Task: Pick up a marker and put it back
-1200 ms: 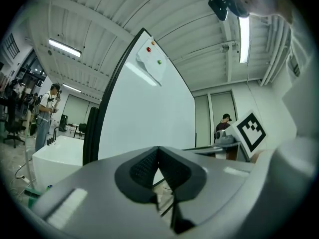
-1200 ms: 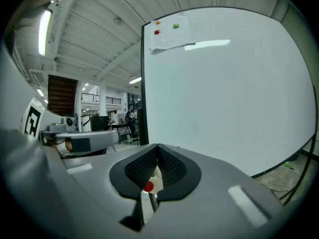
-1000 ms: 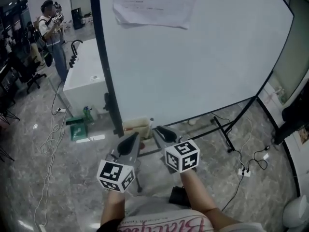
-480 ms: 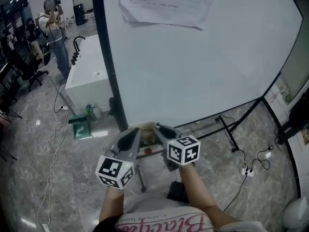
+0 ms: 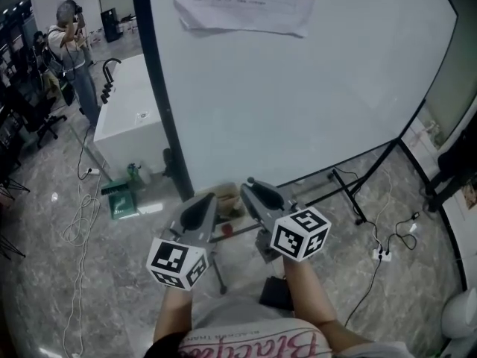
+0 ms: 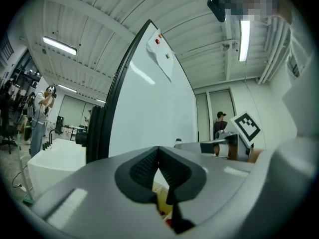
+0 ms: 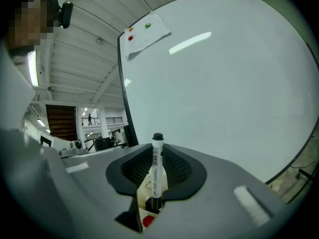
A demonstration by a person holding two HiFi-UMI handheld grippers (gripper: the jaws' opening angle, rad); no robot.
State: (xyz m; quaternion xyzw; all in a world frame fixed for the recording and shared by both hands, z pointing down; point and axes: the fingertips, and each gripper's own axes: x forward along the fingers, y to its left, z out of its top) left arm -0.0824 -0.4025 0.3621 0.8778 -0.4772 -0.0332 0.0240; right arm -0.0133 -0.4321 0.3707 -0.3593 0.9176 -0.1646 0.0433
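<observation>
Your right gripper (image 7: 157,151) is closed partway on a marker (image 7: 155,176), which is clamped between the two black pads (image 7: 177,168). The pad faces carry a fine mesh-like grid, set into smooth, matt grey moulded jaws. The marker is a slim, straight cylinder with a smooth white barrel and a strip of dark print running down it. Its black cap stands just above the jaw tips, and its dark lower end hangs below the pads. It stands upright across the jaws, close to their tips. Under it, through the gap between the jaws, you can see a pale box (image 7: 145,185) and a round red thing (image 7: 146,221). This view does not show whether the marker's lower end touches either of them.

Your left gripper (image 6: 159,156) has the same grey shell and gridded black pads. Its tips are pressed together with nothing between them.

Both grippers point at the lower edge of a large glossy whiteboard (image 5: 298,88) with a dark frame, near its lower left corner. Under them is a polished, stone-patterned grey floor (image 5: 82,274).
</observation>
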